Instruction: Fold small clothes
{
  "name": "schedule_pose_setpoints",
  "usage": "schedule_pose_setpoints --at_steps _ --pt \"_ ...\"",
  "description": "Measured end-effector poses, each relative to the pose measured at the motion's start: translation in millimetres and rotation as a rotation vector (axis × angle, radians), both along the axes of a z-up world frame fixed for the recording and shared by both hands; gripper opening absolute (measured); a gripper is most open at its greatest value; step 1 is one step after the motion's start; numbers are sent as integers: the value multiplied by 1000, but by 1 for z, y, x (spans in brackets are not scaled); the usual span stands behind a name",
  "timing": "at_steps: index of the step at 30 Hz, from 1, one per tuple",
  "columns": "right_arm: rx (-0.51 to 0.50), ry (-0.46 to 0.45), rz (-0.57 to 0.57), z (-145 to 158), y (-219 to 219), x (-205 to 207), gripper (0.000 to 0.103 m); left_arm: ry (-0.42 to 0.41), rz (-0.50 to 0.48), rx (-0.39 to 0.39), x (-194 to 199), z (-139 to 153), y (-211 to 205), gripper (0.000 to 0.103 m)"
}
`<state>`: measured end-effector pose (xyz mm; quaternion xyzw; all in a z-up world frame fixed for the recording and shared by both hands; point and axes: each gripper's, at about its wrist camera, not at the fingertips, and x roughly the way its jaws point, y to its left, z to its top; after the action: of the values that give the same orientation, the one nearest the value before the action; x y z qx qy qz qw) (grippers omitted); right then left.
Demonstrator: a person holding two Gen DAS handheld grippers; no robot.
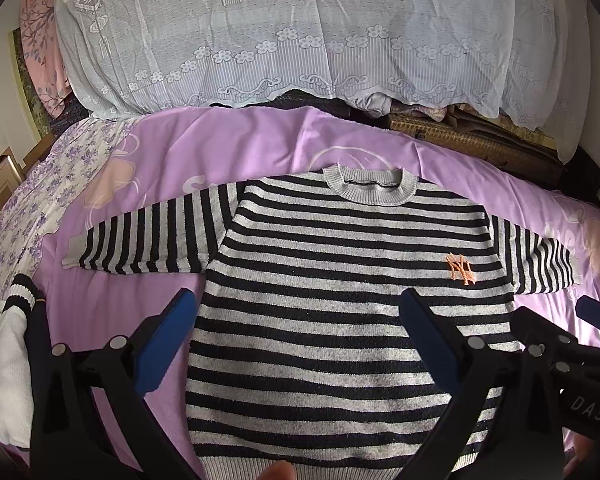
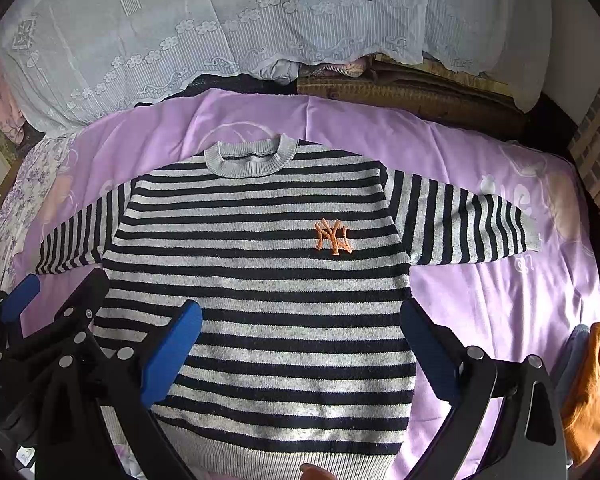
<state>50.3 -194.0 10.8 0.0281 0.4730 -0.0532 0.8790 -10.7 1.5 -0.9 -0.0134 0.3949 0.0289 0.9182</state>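
Note:
A small grey sweater with black stripes [image 1: 340, 280] lies flat, front up, on a purple sheet [image 1: 260, 148], both sleeves spread out sideways. It has an orange logo [image 1: 462, 270] on the chest. It also shows in the right wrist view [image 2: 260, 280], with the logo [image 2: 334, 236]. My left gripper [image 1: 300, 340] is open and empty, held over the lower left part of the sweater. My right gripper [image 2: 300, 344] is open and empty, held over the lower right part. Each gripper shows at the edge of the other's view.
A pile under white lace cloth [image 1: 280, 32] lies behind the sheet. A white garment with a black-striped cuff [image 1: 8, 352] lies at the left. An orange garment [image 2: 592, 392] lies at the right. A brown woven mat [image 2: 412, 92] is at back right.

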Motion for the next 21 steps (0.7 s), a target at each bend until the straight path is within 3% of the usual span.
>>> schedule_pose_setpoints --at_steps 21 --pt "0 3 0 0 0 1 100 2 -1 -1 0 1 0 99"
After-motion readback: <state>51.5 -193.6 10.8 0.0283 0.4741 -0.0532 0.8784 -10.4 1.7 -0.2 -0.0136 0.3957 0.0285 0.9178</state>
